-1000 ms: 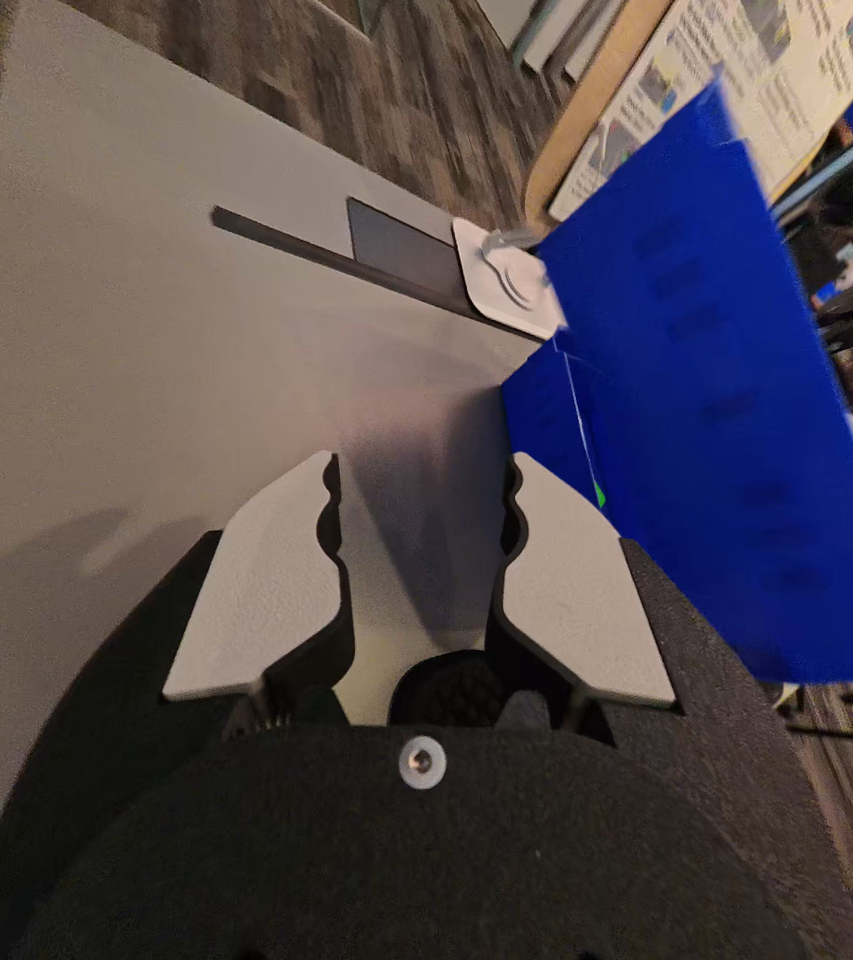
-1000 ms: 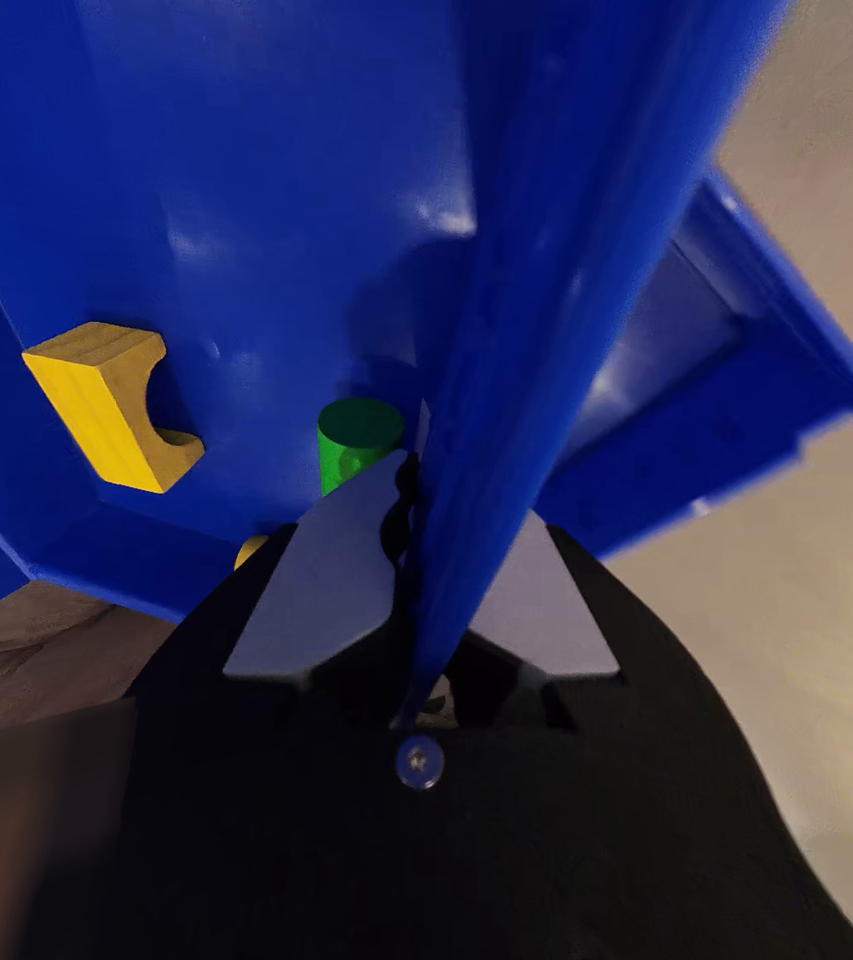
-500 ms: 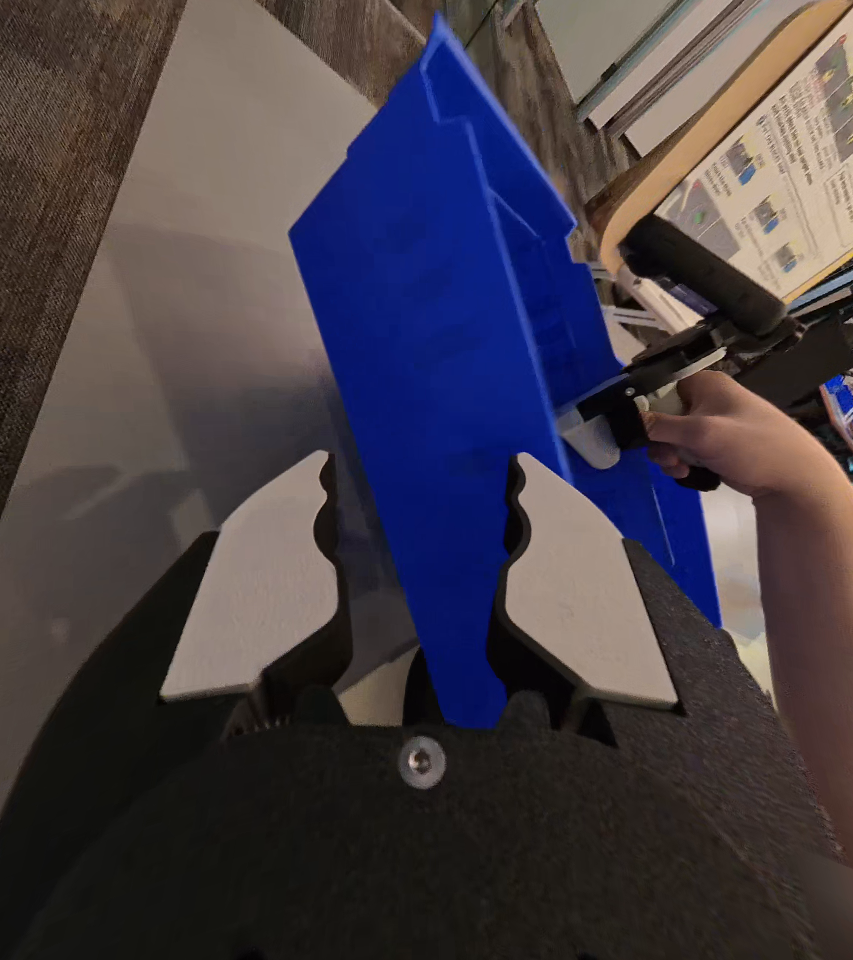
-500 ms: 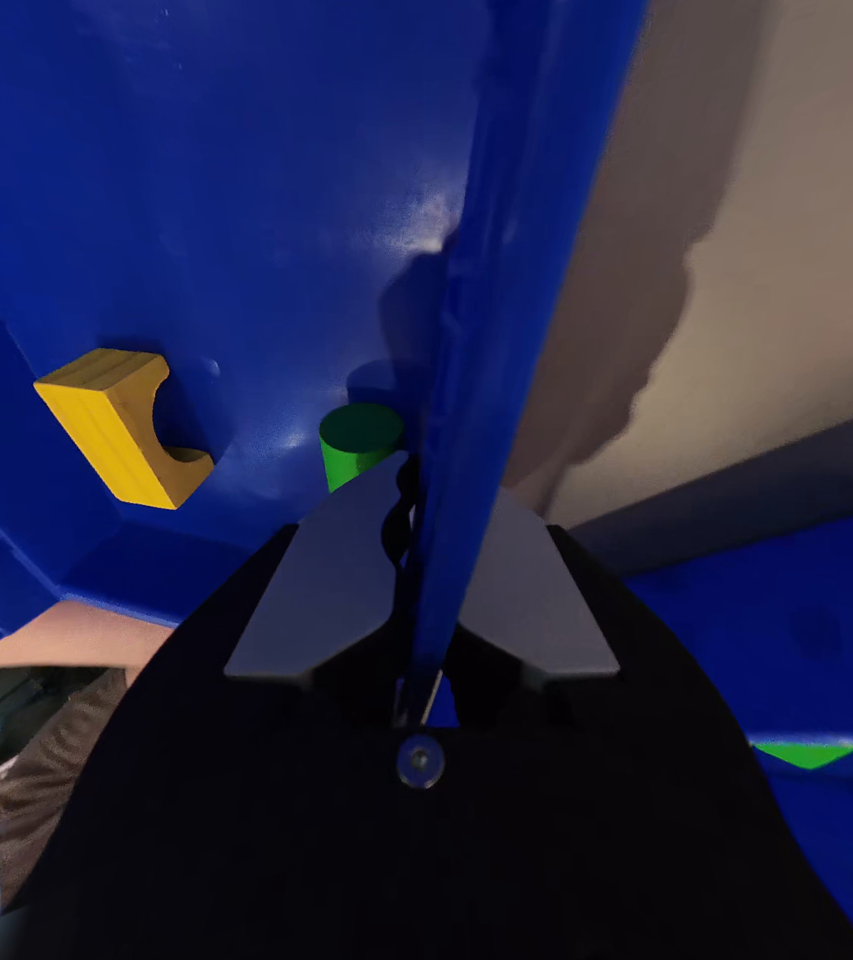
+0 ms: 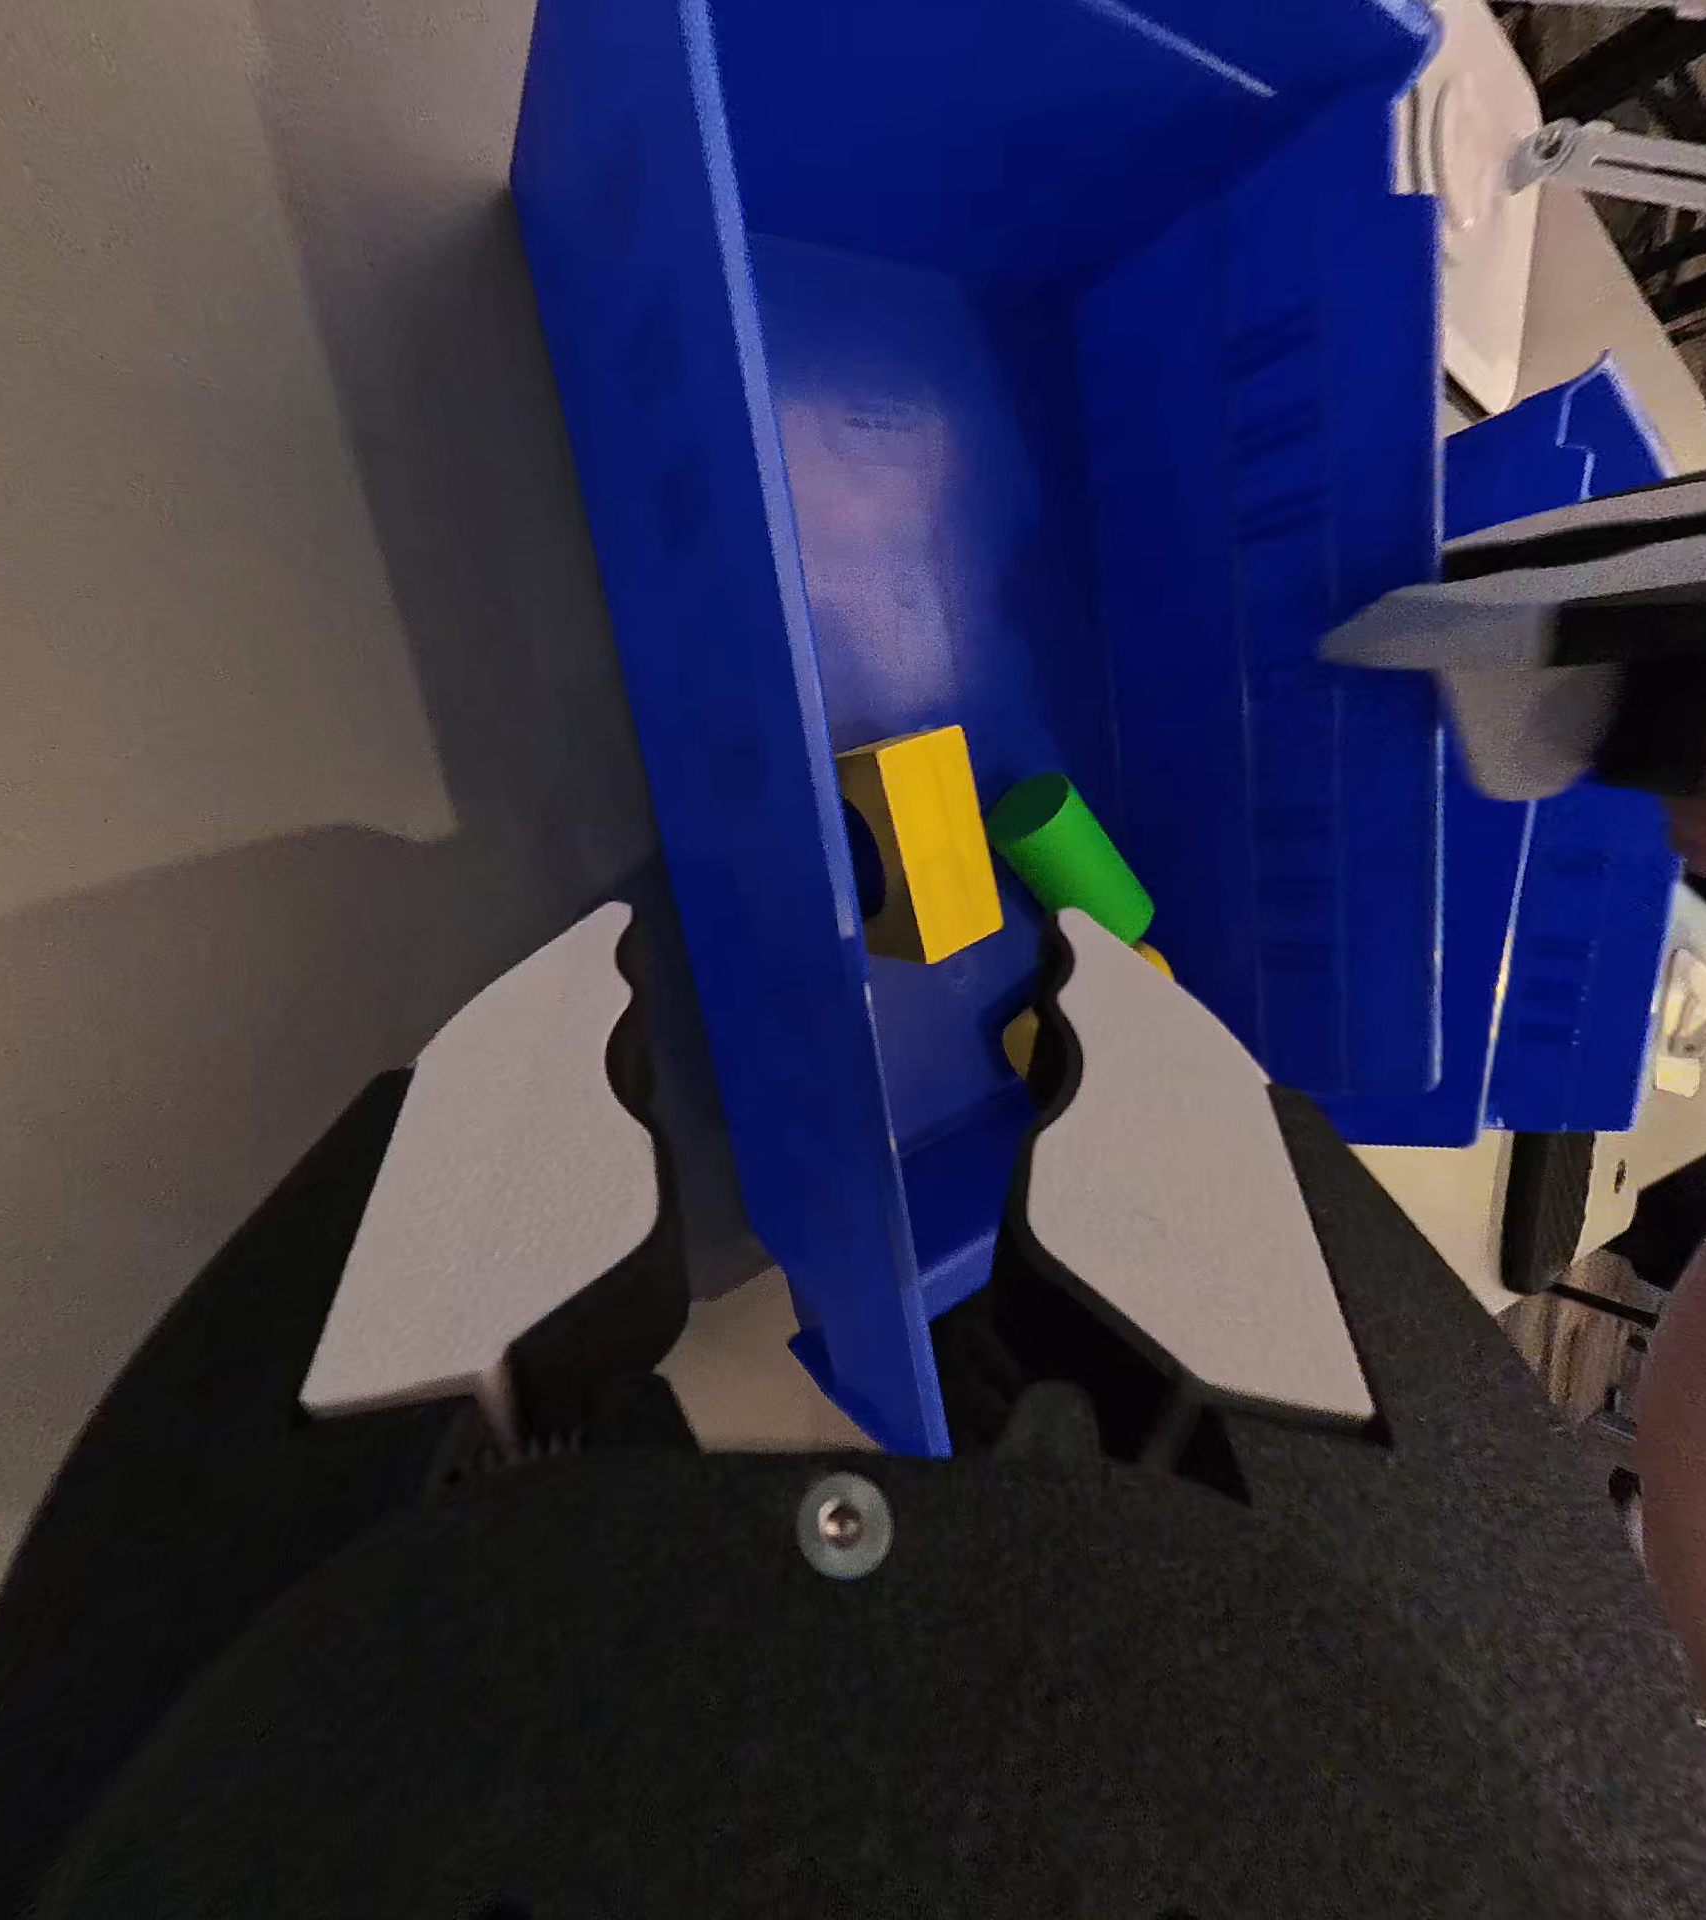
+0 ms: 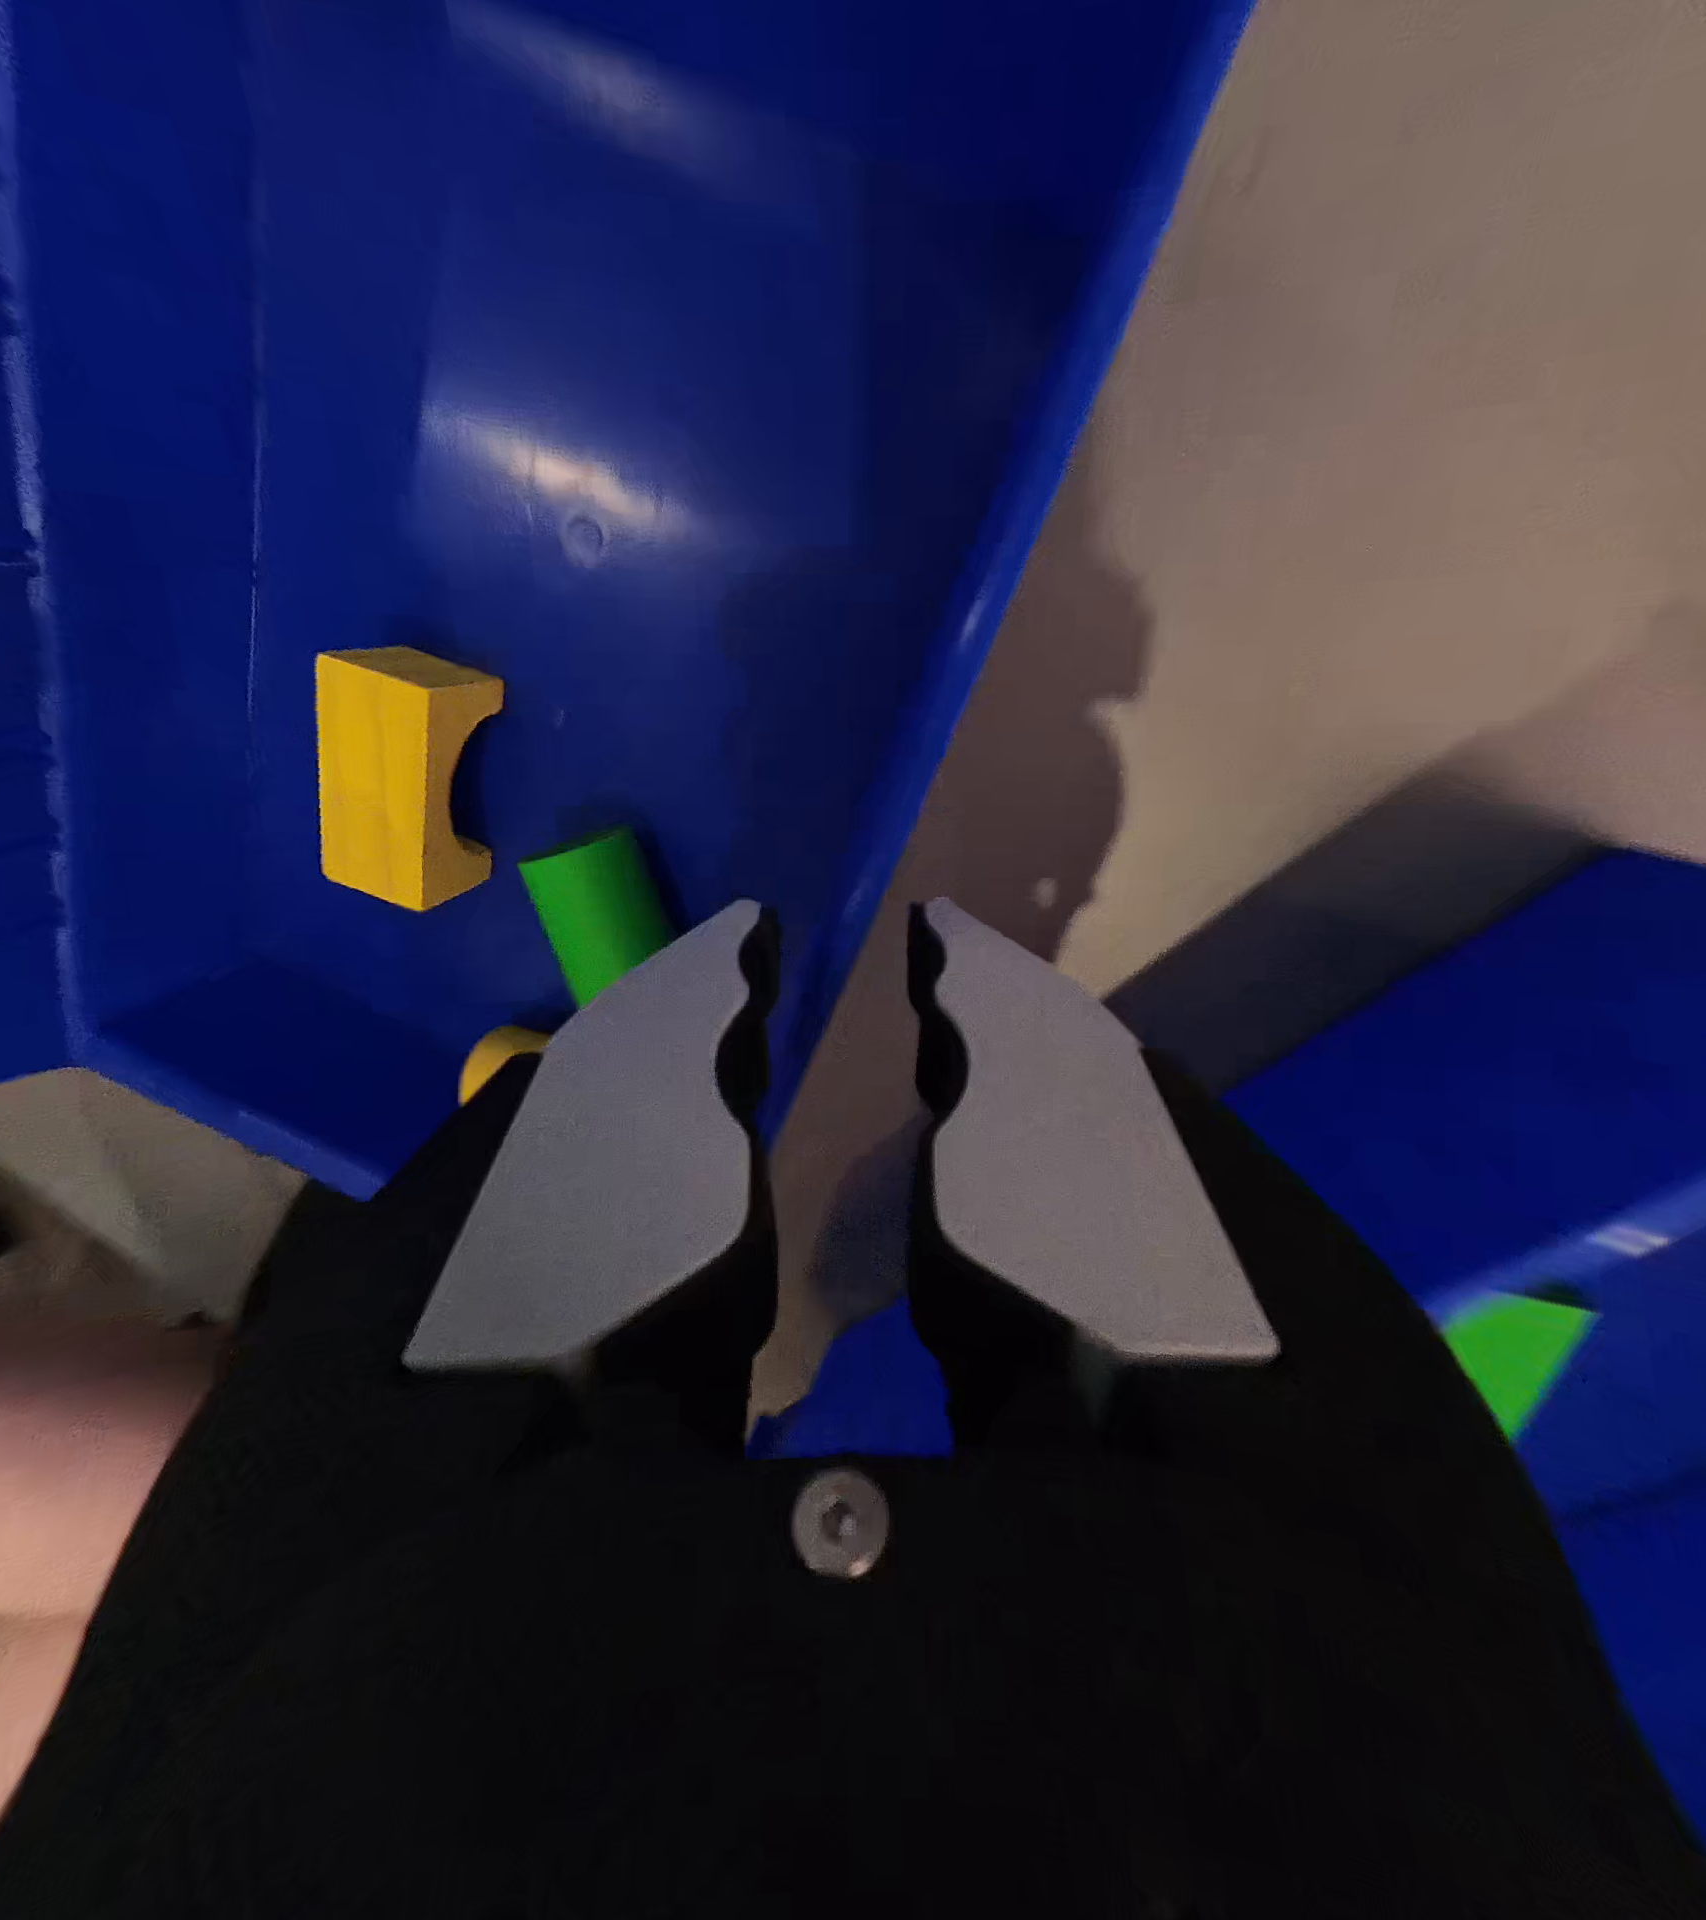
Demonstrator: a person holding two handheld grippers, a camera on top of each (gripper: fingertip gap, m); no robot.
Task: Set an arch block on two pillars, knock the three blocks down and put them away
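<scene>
With the yellow arch block [image 5: 937,844], the green cylinder [image 5: 1072,858] and a second, half-hidden yellow piece [image 6: 496,1058] lying inside the blue bin [image 5: 932,312] (tilted), both the left gripper [image 5: 838,961] and right gripper [image 6: 841,935] straddled opposite walls, jaws parted and gripping nothing, so closing firmly before lifting seemed wise.

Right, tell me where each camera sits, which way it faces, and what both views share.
Left wrist view: sits on the left hand-held gripper, looking along its open fingers, which straddle one wall of the blue bin; the person's arm shows at the right edge.
Right wrist view: sits on the right hand-held gripper, fingers parted around the opposite bin wall; a hand shows lower left.
Shared: the bin, with the yellow arch block and green cylinder lying inside.
</scene>
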